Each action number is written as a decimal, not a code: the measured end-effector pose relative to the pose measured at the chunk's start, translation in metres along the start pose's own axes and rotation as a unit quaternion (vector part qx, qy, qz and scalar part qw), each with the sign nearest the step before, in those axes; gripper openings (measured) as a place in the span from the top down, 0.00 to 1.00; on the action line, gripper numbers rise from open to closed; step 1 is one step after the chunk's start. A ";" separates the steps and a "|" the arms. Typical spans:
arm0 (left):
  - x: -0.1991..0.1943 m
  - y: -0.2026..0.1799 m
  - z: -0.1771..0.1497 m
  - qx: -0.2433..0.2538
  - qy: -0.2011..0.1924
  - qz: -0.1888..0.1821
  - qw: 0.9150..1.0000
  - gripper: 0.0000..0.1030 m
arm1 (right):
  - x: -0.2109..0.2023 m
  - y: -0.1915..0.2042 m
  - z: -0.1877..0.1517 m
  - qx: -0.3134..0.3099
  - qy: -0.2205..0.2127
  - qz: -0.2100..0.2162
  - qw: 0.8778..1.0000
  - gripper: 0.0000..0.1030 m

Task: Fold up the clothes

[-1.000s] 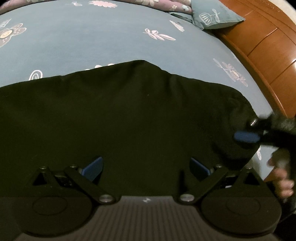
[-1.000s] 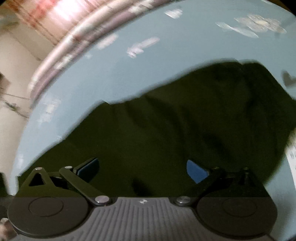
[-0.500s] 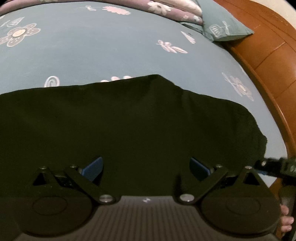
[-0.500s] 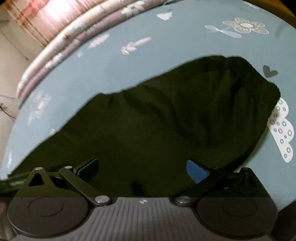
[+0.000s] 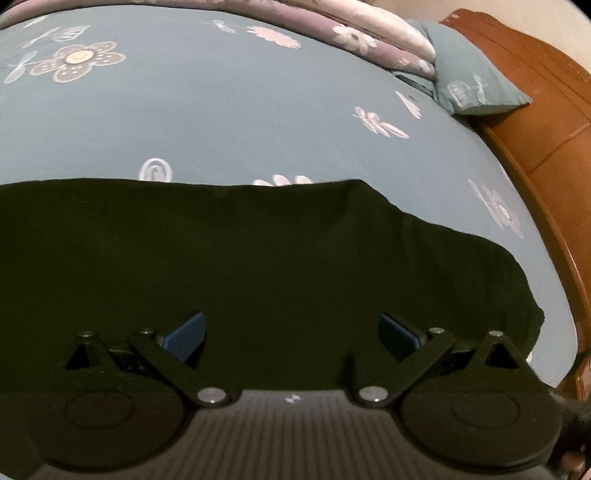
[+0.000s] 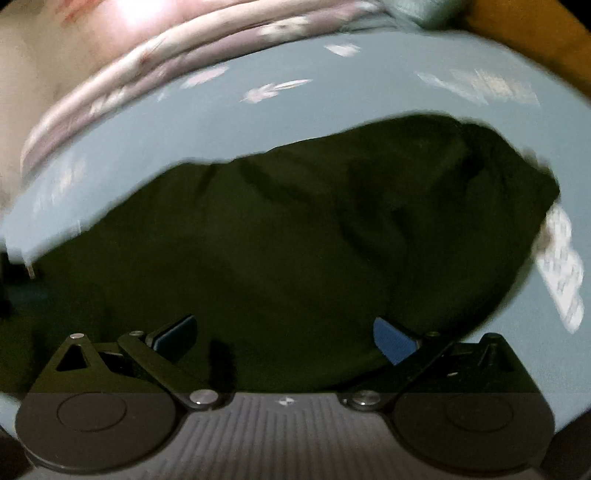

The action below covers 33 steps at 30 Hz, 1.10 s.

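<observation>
Bed (image 5: 258, 122) w/ blue floral sheet. Black garment (image 5: 258, 266) spread flat on it, near side. Pillow (image 5: 476, 85) & folded quilt (image 5: 369, 33) at far edge, by wood headboard (image 5: 546, 122).

Each claw (image 5: 291, 334) (image 6: 282, 332) has black linkage arms, silver pivot screws, blue finger pads and a ribbed grey base.

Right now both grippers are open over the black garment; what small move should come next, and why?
Probably lower the left gripper onto the black garment and pinch its near edge: the garment lies spread on the blue sheet, and the right gripper also holds nothing.
</observation>
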State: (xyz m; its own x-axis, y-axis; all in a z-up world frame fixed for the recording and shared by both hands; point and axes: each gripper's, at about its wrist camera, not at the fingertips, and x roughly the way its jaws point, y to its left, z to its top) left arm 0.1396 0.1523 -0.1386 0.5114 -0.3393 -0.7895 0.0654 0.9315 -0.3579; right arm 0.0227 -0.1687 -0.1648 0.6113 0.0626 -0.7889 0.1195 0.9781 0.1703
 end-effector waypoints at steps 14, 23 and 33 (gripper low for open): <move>-0.008 0.020 0.004 -0.025 -0.015 0.002 1.000 0.04 | -0.011 0.051 -0.016 -0.103 0.003 -0.042 0.994 0.00; -0.006 0.018 0.003 -0.023 -0.010 0.002 1.000 0.04 | -0.041 0.018 0.009 -0.060 -0.053 -0.032 0.996 0.00; 0.002 0.010 0.002 -0.011 -0.001 0.010 1.000 0.04 | -0.022 -0.067 0.018 0.082 -0.026 0.018 0.996 0.00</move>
State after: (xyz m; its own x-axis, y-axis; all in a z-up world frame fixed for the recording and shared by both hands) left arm 0.1426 0.1608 -0.1427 0.5142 -0.3196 -0.7959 0.0353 0.9351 -0.3527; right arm 0.0154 -0.2388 -0.1480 0.6568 0.0820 -0.7496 0.2201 0.9299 0.2946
